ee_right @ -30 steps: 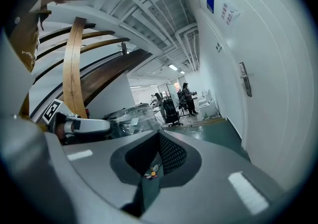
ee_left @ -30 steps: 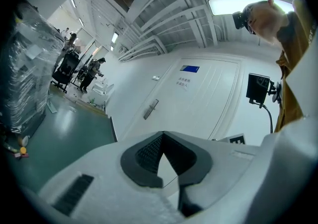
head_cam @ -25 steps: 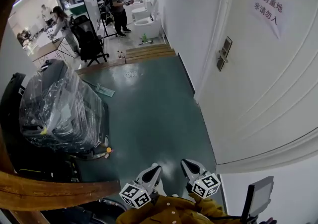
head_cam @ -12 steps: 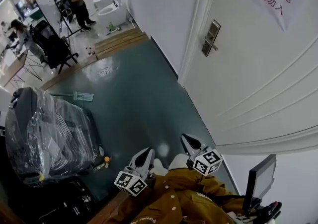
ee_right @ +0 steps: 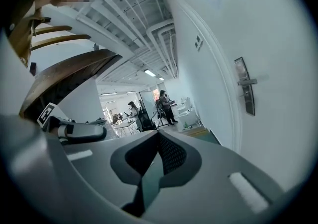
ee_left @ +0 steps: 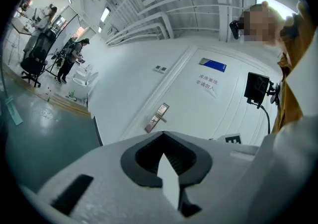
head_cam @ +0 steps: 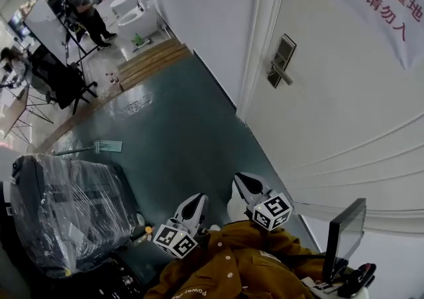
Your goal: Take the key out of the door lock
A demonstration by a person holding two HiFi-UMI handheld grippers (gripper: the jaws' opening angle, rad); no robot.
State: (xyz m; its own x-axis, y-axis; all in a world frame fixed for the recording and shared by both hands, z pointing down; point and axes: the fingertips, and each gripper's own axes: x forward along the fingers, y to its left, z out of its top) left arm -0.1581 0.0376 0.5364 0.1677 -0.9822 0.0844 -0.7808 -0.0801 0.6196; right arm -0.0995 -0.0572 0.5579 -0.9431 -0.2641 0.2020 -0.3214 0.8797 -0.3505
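The white door (head_cam: 344, 92) fills the right of the head view. Its metal lock plate with a lever handle (head_cam: 281, 60) sits near the door's left edge. No key can be made out there; it is too small to tell. Both grippers hang low by the person's brown jacket, far from the lock. My left gripper (head_cam: 193, 202) is shut and empty. My right gripper (head_cam: 240, 180) is shut and empty too. The lock plate (ee_left: 157, 117) shows beyond the shut jaws of the left gripper (ee_left: 166, 168). The right gripper (ee_right: 154, 168) has the lock plate (ee_right: 245, 86) to its right.
A plastic-wrapped machine (head_cam: 66, 211) stands on the green floor at the left. A paper sign (head_cam: 387, 2) hangs on the door. A small screen on a mount (head_cam: 341, 238) is at the lower right. Wooden boards (head_cam: 152, 59), toilets and people are far back.
The head view has swung toward the door, so the lock plate looks larger and nearer. Both grippers stay low by the body, shut as before.
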